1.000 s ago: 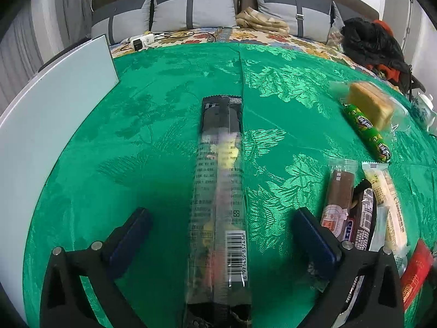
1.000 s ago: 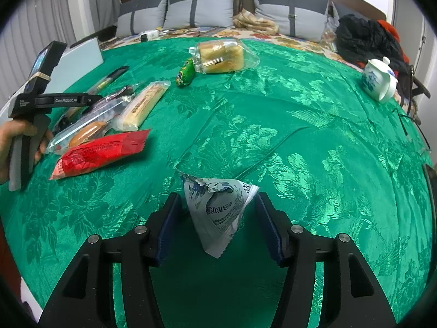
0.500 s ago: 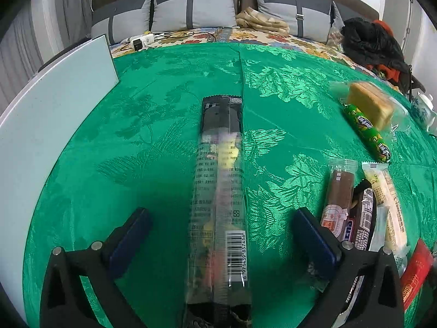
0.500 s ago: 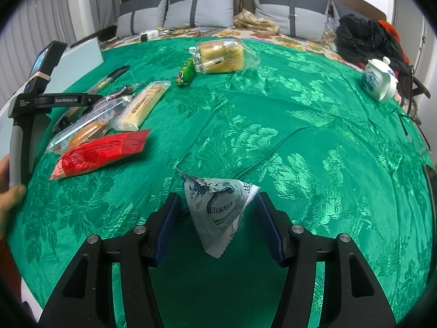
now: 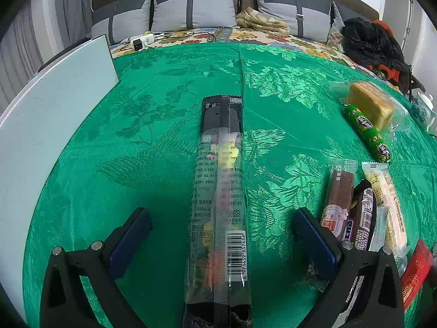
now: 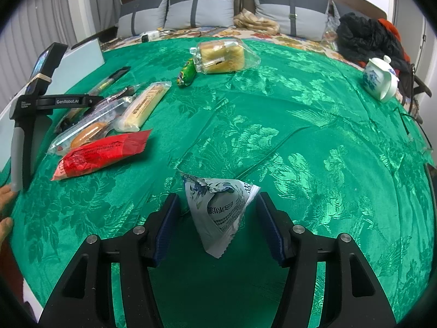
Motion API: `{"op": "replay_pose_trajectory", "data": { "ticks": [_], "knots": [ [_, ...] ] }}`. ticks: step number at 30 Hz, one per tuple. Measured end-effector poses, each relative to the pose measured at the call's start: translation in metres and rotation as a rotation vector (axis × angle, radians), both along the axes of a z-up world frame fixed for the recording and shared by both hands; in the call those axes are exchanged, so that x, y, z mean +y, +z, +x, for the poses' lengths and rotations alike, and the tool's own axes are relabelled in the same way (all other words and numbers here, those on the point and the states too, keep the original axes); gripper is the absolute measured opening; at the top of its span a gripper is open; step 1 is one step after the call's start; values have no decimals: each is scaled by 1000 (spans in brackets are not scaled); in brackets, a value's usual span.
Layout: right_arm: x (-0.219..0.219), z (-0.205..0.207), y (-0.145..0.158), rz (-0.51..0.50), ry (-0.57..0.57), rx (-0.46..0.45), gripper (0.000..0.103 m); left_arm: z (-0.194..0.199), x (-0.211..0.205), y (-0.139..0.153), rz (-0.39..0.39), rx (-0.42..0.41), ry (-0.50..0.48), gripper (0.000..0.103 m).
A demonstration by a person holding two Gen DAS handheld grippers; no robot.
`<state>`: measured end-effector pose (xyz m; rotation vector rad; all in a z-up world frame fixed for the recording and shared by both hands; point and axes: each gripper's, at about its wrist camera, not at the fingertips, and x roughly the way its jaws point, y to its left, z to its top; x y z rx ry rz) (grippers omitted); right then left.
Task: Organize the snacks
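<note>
The right gripper (image 6: 218, 224) hangs just over the green cloth (image 6: 300, 136) with a small white-and-blue triangular packet (image 6: 218, 210) standing between its fingers; the packet's narrow tip points back toward the gripper and its wide crimped edge points away; a gap shows on each side of it, so I judge the jaws partly spread and not yet pressing, the packet released rather than grasped; the coming move turns on closing across that narrow lower half.

The left gripper (image 5: 221, 240) is spread wide, holding nothing; a long clear-and-black snack stick (image 5: 221, 191) lies straight down the middle between its fingers, its long axis running away from the gripper, barcode end nearest and black end farthest; neither pad touches it, so a squeeze across its width is the likely next step.

Just to the right of the left gripper lies the gathered group: a brown bar (image 5: 338, 199), a pale yellow stick (image 5: 387, 207) and a red packet (image 5: 415, 273), side by side and touching or nearly so; farther off to the right, a green sausage (image 5: 366, 134) rests against a wrapped cake (image 5: 374, 104).

From the right gripper that same pile lies ahead to the left, so the left hand is nearer it; a teapot (image 6: 381, 79) stands far off to the right.
</note>
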<state>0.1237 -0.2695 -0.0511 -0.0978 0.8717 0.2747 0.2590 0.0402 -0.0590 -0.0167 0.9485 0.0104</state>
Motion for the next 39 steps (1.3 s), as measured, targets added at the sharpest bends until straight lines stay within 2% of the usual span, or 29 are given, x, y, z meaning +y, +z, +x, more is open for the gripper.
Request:
{"op": "replay_pose_trajectory", "data": {
  "ticks": [39],
  "knots": [
    [1, -1, 0, 8, 1, 0, 62, 0, 0, 0, 0, 0, 0, 103]
  ]
}}
